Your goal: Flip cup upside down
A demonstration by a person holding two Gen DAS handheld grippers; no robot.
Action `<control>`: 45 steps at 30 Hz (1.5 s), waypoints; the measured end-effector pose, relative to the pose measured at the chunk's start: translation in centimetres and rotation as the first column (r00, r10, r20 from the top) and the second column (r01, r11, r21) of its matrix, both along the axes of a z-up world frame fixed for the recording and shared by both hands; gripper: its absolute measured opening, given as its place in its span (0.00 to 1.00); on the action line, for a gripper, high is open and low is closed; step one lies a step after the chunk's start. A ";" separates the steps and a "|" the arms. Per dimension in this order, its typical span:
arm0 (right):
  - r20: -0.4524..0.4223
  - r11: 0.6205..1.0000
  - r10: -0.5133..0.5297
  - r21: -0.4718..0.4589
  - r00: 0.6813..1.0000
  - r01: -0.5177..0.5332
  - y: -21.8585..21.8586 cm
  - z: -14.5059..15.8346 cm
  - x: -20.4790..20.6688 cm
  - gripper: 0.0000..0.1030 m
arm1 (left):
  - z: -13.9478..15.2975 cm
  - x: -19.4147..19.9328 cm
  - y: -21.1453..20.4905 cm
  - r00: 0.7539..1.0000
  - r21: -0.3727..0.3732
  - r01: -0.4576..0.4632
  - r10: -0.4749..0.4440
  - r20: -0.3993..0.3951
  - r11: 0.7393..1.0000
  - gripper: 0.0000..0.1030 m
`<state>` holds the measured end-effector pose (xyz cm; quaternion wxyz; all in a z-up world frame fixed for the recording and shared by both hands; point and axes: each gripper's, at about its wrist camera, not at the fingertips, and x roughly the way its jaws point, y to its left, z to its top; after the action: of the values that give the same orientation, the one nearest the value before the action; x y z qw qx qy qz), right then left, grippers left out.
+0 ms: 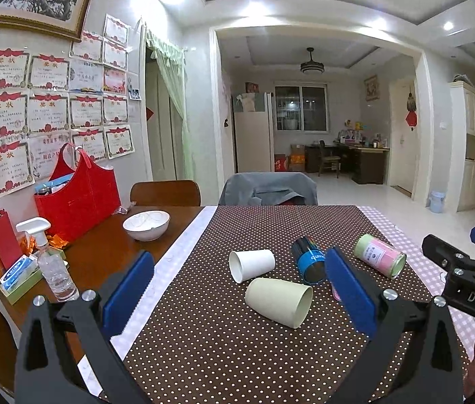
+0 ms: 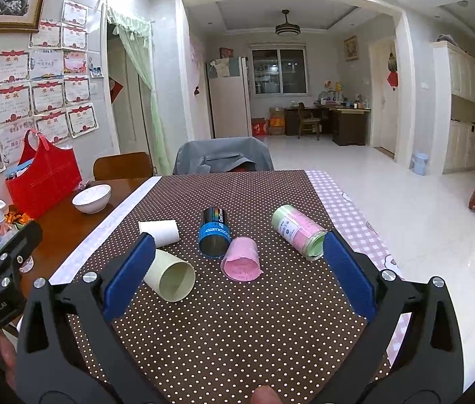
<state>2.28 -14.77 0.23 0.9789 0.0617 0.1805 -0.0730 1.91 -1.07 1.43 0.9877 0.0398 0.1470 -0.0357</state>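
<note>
Several cups lie on their sides on the brown dotted cloth [image 1: 224, 343]. A cream cup [image 1: 278, 301] is nearest, between my left gripper's fingers, mouth to the right; it also shows in the right wrist view [image 2: 172, 277]. A white paper cup [image 1: 251, 264] lies behind it, also in the right view [image 2: 160, 232]. A black-and-blue cup [image 2: 213, 234], a pink cup [image 2: 241, 260] and a green-pink cup [image 2: 299, 234] lie further right. My left gripper [image 1: 237, 291] is open and empty above the cloth. My right gripper [image 2: 237, 271] is open and empty, wide around the pink cup's area.
A white bowl [image 1: 146, 224], a red bag [image 1: 77, 198], a spray bottle [image 1: 49, 262] and boxes stand on the wooden table [image 1: 109, 252] at left. A chair with a grey jacket [image 1: 267, 192] stands at the far edge. The checked cloth [image 2: 348, 208] ends at the table's right edge.
</note>
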 end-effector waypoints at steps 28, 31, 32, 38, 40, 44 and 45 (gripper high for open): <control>-0.067 0.999 0.040 -0.011 0.997 -0.041 0.0 0.6 6.2 0.95 | 0.3 7.1 1.2 0.996 -0.001 -0.008 0.008 -0.087 1.000 0.96; -0.094 0.999 0.052 -0.011 0.994 -0.053 -0.1 0.4 7.7 0.95 | -0.1 8.9 1.4 0.993 0.008 -0.002 0.003 -0.122 1.000 0.96; -0.103 0.998 0.052 -0.013 0.993 -0.054 -0.3 0.4 8.2 0.95 | -0.2 9.4 1.5 0.991 0.013 -0.003 0.004 -0.132 1.000 0.96; -0.181 0.998 0.062 0.005 0.982 -0.062 -1.8 -1.0 11.3 0.95 | -2.3 14.1 2.3 0.969 0.076 0.005 0.014 -0.247 0.997 0.96; -0.211 0.998 0.067 0.008 0.975 -0.067 -2.3 -1.7 12.5 0.95 | -3.3 15.9 2.3 0.956 0.098 0.021 0.009 -0.293 0.995 0.96; -0.267 0.998 0.068 0.025 0.961 -0.063 -3.3 -3.3 14.6 0.95 | -4.7 19.1 1.6 0.929 0.127 0.074 -0.022 -0.368 0.989 0.96; -0.279 0.998 0.066 0.030 0.958 -0.060 -3.6 -3.7 15.0 0.95 | -5.2 20.2 1.2 0.923 0.145 0.084 -0.022 -0.385 0.986 0.96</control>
<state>17.32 -18.41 -3.50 0.9446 0.0553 0.3199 -0.0478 22.11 0.14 -3.80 0.9325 0.1143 0.3378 -0.0577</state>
